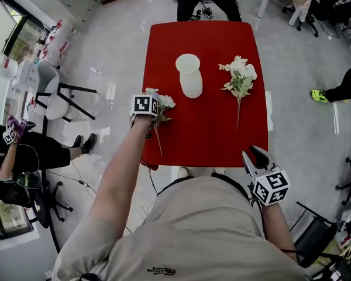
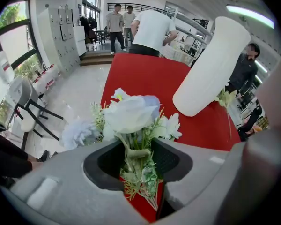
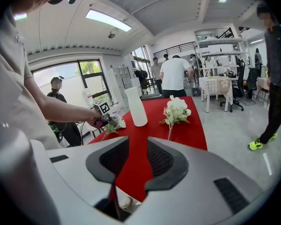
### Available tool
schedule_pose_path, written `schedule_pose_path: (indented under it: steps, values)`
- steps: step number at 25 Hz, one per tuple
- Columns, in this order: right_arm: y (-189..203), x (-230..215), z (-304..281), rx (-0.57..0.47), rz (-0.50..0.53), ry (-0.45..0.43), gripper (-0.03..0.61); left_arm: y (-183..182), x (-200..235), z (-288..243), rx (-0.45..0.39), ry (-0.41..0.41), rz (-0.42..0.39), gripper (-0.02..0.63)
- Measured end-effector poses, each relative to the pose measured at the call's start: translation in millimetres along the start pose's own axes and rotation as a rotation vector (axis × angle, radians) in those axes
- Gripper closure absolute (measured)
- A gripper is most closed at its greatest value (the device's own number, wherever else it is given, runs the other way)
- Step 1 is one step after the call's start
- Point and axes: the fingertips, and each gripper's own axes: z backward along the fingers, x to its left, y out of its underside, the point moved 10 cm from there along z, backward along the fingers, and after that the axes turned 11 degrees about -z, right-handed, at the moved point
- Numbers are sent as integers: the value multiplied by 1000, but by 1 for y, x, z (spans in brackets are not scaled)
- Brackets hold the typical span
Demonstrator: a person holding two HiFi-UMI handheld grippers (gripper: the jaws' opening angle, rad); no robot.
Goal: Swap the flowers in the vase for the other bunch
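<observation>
Closest to us, off the near right corner of the red rectangular table (image 1: 210, 139), our right gripper (image 1: 254, 158) hangs with its jaws wide apart and nothing between them; through the gap we see only red tabletop. At the table's left edge our left gripper (image 2: 138, 162) points steeply down on the small bunch of pale white and bluish flowers (image 2: 130, 112). Its jaws are drawn in narrow on the green stems, with leaves touching both pads. In the head view its fingertips are hidden under the marker cube (image 1: 144, 105), and one thin stem trails toward us over the red. We cannot tell whether that bunch rests on the table or is lifted clear. Further on, mid-table, the tall white matte vase (image 1: 189, 75) stands upright and empty. Right of it, apart, lies the larger bunch of cream-white flowers with green leaves (image 1: 240, 78), heads toward the far end. Beyond the far edge stands a person in dark trousers (image 1: 207, 2), cut off at the frame's top.
</observation>
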Motion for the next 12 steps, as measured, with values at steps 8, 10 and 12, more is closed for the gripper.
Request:
schedule_pose_path:
  steps: [8,10,12]
  values:
    - [-13,-25,-8,20,22,-45,454,-1,-3,14,-45,-27,24,514]
    - [-17,-29,-13,29,31,-63,454,0,-2,21,-66,-37,37,517]
    - [-21,-32,-17,37,40,-83,456,1,-3,31,-85,-48,49,519]
